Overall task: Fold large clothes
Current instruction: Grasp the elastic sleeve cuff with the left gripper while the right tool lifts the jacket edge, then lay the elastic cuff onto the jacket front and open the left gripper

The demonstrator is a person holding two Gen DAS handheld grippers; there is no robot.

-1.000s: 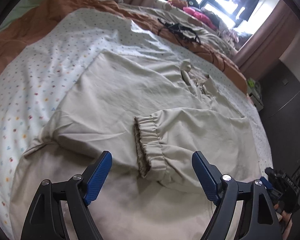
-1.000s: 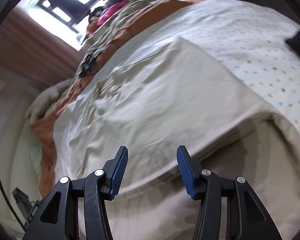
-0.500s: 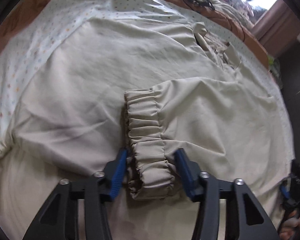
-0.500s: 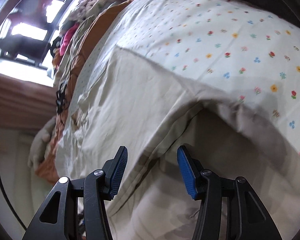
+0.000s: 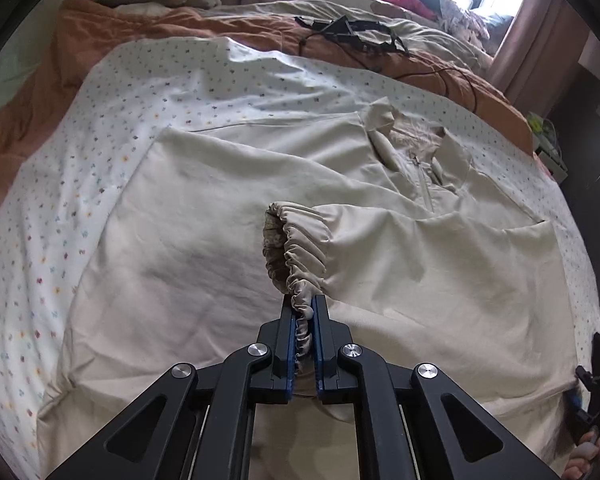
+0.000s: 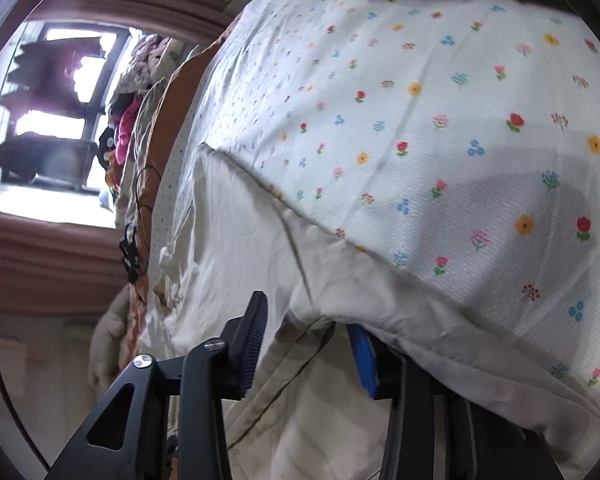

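Flowered white sheet (image 5: 100, 184) covers the bed, an orange blanket (image 5: 148, 28) and curtained window (image 6: 56, 120) beyond it. A beige jacket (image 5: 204, 216) lies flat on the sheet, collar toward the window, sleeve folded across its chest. Left gripper (image 5: 303, 322) has just closed, pinching the cuff (image 5: 300, 248); right gripper (image 6: 308, 344), closing, straddles the jacket's edge, grip unclear.

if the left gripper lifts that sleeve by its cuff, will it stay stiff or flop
Probably flop: the beige jacket lies creased and limp. The gathered cuff, pinched in the left gripper, bunches thickly, so slipping seems unlikely. The sleeve would likely trail behind.
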